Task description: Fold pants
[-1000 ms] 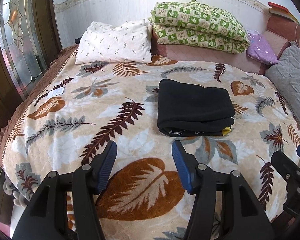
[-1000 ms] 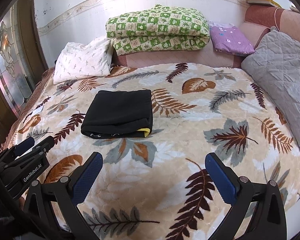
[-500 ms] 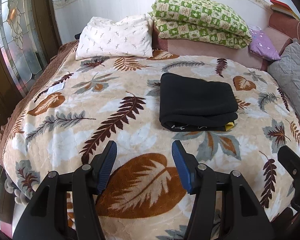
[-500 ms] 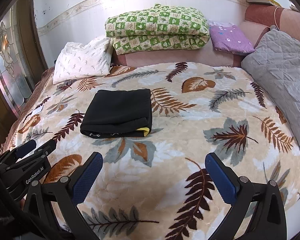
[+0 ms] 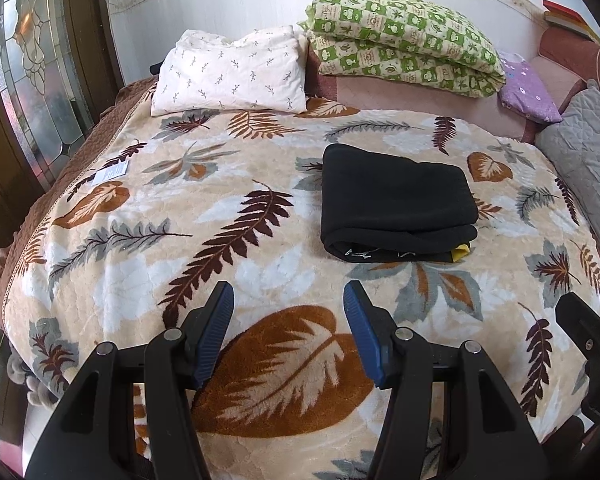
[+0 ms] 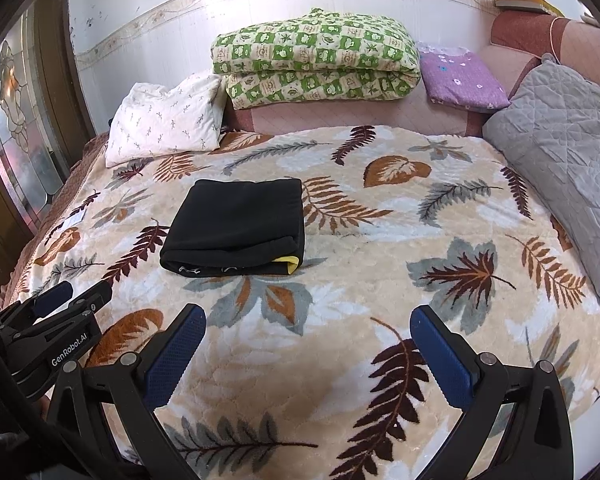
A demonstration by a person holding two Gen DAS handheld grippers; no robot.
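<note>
The one legible text is "GenRobot.AI", in white letters on the black body of the left gripper (image 6: 54, 298), at about eight o'clock in the right wrist view. A white label (image 5: 111, 171) lies on the blanket (image 5: 260, 280) at about ten o'clock in the left wrist view; its print is too small to read.

Both views are bright and evenly lit by soft daylight from the stained-glass window (image 5: 32, 92) on the left — shadows stay faint. The white wall (image 6: 148, 12) behind glares, nearly washed out. Focus is sharp throughout; fisheye distortion bends the edges, and the corners fall off into black.
</note>
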